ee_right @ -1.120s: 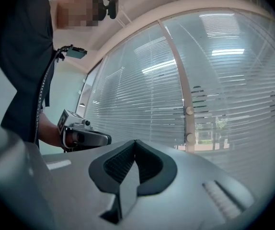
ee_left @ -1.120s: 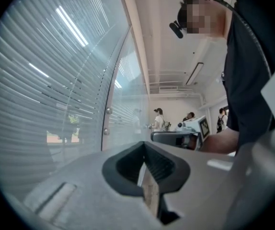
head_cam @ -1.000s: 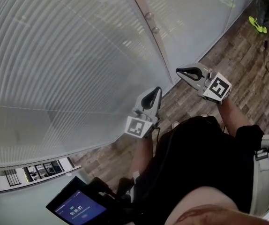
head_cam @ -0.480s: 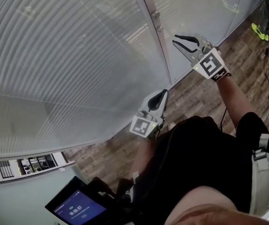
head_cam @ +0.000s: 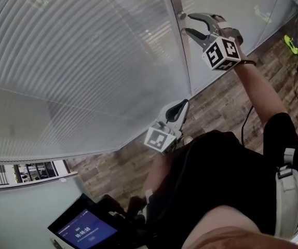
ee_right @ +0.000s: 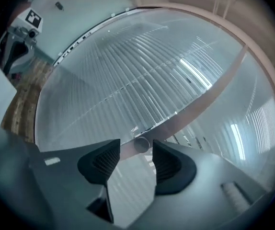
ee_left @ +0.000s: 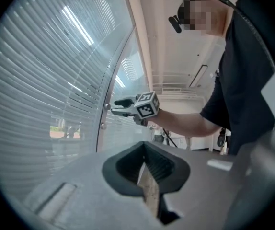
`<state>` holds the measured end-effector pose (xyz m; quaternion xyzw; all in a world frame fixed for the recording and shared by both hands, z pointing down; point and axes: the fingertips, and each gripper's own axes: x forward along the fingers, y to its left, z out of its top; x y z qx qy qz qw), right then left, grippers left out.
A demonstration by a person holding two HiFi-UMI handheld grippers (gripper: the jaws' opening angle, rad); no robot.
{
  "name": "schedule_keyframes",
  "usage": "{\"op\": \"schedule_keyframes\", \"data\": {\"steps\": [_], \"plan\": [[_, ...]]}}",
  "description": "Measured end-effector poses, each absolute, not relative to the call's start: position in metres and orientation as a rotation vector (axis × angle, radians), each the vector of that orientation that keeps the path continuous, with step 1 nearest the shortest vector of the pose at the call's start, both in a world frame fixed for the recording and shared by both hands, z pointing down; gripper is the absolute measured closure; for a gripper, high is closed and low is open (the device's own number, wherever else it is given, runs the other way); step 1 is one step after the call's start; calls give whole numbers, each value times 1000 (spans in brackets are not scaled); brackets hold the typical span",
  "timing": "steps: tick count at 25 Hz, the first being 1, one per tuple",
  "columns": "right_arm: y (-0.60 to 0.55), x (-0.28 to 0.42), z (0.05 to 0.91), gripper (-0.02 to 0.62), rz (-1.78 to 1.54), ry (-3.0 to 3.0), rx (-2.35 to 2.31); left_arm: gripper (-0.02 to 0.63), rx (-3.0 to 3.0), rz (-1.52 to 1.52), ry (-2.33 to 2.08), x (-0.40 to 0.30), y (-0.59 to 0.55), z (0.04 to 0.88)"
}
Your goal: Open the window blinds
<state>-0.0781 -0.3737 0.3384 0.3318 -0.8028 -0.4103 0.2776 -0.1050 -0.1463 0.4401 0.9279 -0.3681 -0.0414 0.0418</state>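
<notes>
Closed blinds (head_cam: 76, 61) fill the glass at upper left. My right gripper (head_cam: 187, 24), jaws just opened and empty, faces the frame's knob (ee_right: 142, 143) just beyond its tips at top centre. Next, I judge, I close on it and twist. My left gripper (head_cam: 181, 106) waits with jaws together.

An office-like interior is being indicated: full-height pale grey horizontal-slat blinds (head_cam: 76, 61) are being shown left of the right claw (head_cam: 187, 23), brown wood-plank flooring (head_cam: 216, 108) below it, and a white strip-lit ceiling (ee_left: 197, 75) above it.
</notes>
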Motion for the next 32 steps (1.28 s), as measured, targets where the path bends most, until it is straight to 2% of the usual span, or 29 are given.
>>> {"op": "schedule_keyframes", "data": {"steps": [3, 11, 14, 18, 25, 32], "plan": [[-390, -85, 340, 364, -1193, -2042, 876, 603, 2834, -129, -1137, -107, -148, 440], [-411, -94, 347, 367, -1251, -1912, 845, 603, 2829, -141, -1150, -114, -149, 443], [-415, -99, 355, 393, -1259, -1878, 827, 603, 2825, -109, -1144, -117, -145, 446], [-419, -95, 353, 471, -1283, -1833, 835, 603, 2828, -108, -1143, -115, -148, 445], [-423, -93, 355, 472, -1295, -1804, 832, 603, 2823, -109, -1164, -119, -152, 444], [-425, -92, 352, 468, -1113, -1968, 911, 603, 2828, -108, -1168, -122, -152, 443]]}}
